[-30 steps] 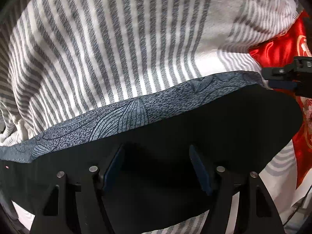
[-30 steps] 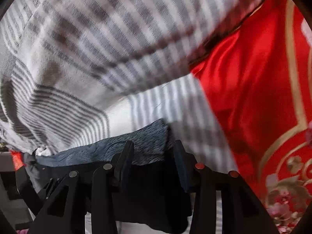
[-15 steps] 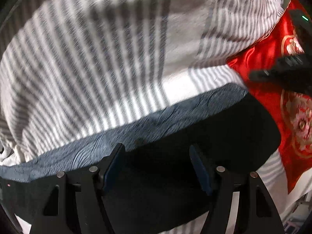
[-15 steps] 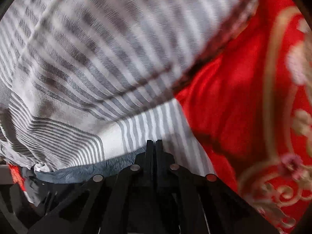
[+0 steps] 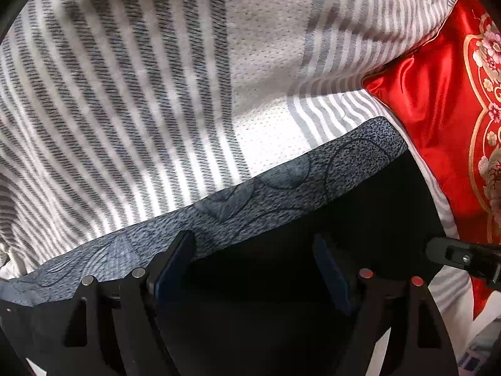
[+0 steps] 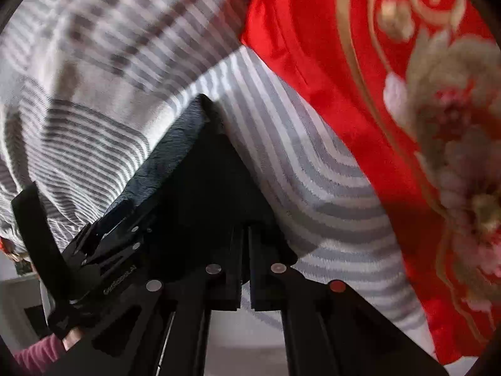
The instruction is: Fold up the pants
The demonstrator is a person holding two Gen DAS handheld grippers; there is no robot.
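Striped grey-and-white bedding (image 5: 162, 100) fills both views, with a red embroidered cover (image 5: 438, 100) at its right. On it lie the black pants (image 5: 313, 235), patterned blue-grey lining (image 5: 281, 188) showing. Left claw (image 5: 253, 269) stands spread above the dark cloth, gripping nothing. Only the right wrist view shows the right claw (image 6: 245, 250) clenched on the pants' corner (image 6: 203, 172).

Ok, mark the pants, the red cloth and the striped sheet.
pants (image 5: 360, 219): left wrist view, plain black fabric below the patterned band.
red cloth (image 6: 313, 56): right wrist view, plain satin beside the gold line.
striped sheet (image 5: 156, 94): left wrist view, grey-striped middle.
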